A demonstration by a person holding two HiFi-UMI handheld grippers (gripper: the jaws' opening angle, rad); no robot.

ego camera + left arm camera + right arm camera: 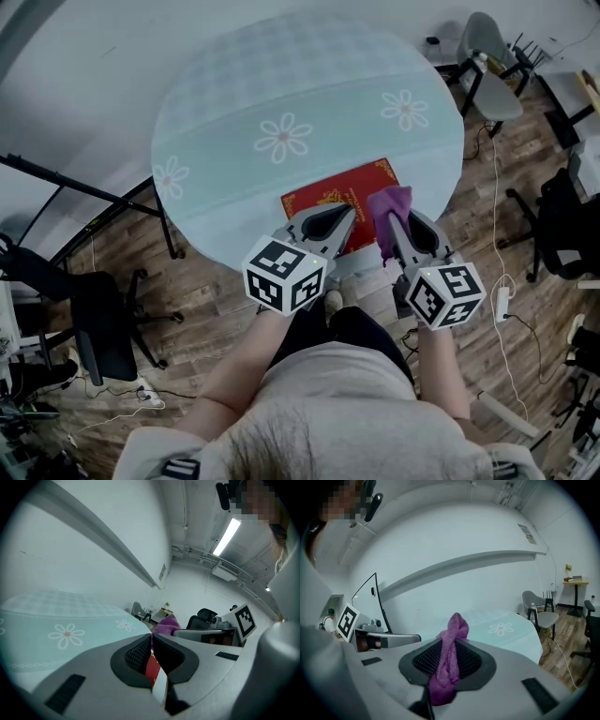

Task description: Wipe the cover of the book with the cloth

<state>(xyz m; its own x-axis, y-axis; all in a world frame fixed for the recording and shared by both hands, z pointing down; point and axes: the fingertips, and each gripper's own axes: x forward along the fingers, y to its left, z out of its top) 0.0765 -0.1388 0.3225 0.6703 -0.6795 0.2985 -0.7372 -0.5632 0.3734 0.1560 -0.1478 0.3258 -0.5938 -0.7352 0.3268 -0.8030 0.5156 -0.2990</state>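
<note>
Your right gripper (397, 232) pinches the cloth (388, 208) at the right corner of the book (323, 199); your left gripper (343, 221), jaws pressed together, sits over its near edge on the table (281, 84).

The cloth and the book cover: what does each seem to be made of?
The cloth looks like soft purple fabric, likely microfibre or terry: it is matte, with a nubbly pile and limp, bunched folds. The book has a red cover with gold ornament, probably coated card or board: it lies flat and looks smooth, though it shows too small here to judge its sheen.
</note>
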